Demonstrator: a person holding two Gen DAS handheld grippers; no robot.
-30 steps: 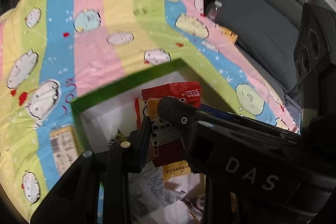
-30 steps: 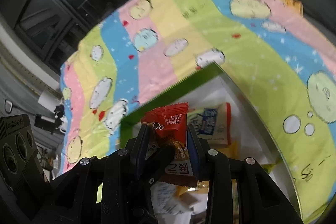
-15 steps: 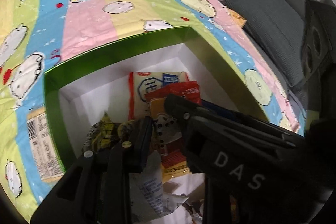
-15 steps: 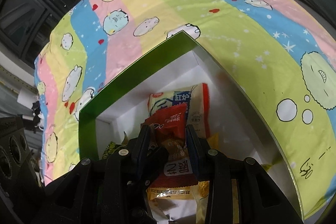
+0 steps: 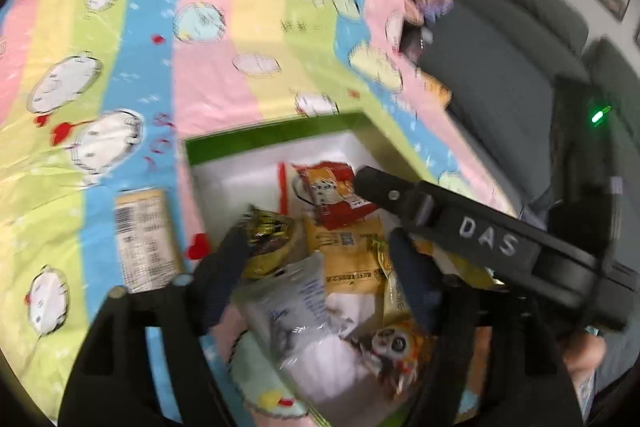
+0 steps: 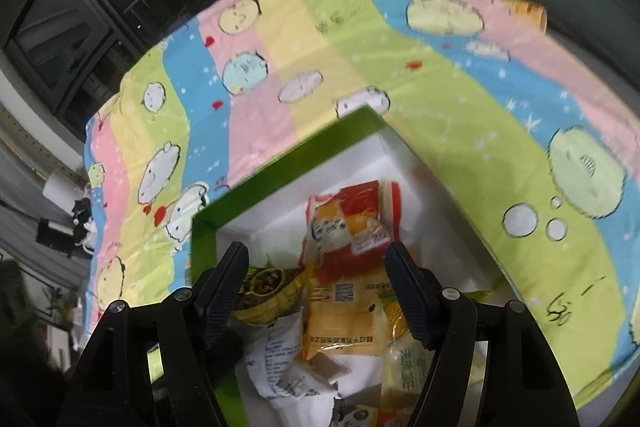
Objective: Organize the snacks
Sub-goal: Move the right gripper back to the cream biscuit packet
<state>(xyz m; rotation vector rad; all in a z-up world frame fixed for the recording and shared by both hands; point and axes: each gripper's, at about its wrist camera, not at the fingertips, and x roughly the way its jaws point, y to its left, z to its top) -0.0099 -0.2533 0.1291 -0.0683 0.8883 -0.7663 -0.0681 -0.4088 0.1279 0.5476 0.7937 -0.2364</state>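
The red snack packet [image 6: 352, 223] lies loose in the green-rimmed box [image 6: 280, 167], ahead of our right tool [image 6: 318, 291] and just past its fingertips, resting on an orange-yellow packet [image 6: 340, 323] that sits directly between the two fingers. Our right tool's jaws have just been opening and now stand spread, with nothing pinched; the packets lie below them, untouched. To the left of that tool, against its left finger, sits a dark yellow-printed wrapper [image 6: 268, 287], and nearer to us a crumpled white bag [image 6: 276, 359].

From our left tool [image 5: 320, 259] the same red packet [image 5: 332, 195] shows ahead and slightly right, partly behind the right tool's black body. Our left tool's jaws have also just been opening and are spread with nothing between the pads. A barcoded pale packet [image 5: 144, 239] lies outside the box, left of the left tool, on the striped cartoon bedspread [image 5: 208, 39]. A grey sofa [image 5: 500, 39] stands far right.
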